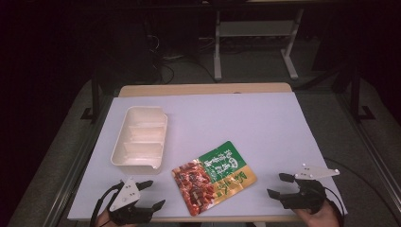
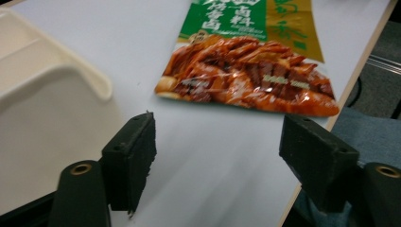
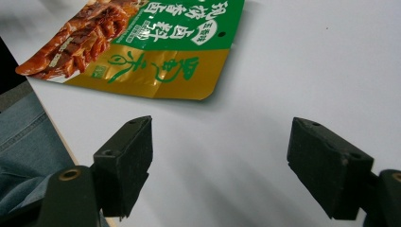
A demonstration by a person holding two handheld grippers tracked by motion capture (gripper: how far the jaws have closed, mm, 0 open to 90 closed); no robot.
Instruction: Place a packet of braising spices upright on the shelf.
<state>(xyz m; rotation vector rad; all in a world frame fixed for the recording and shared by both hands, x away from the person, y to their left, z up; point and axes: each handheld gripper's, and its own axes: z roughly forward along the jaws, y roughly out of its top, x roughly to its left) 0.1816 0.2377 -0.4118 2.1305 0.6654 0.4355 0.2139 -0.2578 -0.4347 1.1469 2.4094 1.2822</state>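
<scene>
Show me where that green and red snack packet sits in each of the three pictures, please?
High view: the snack packet lies flat near the front edge of the table, right of the cream tray.
Left gripper view: it lies top centre, beyond the open jaws, right of the tray's corner.
Right gripper view: it lies top left, ahead of the open jaws.
Shared landmark: the packet's gold band, with the white table under it.
</scene>
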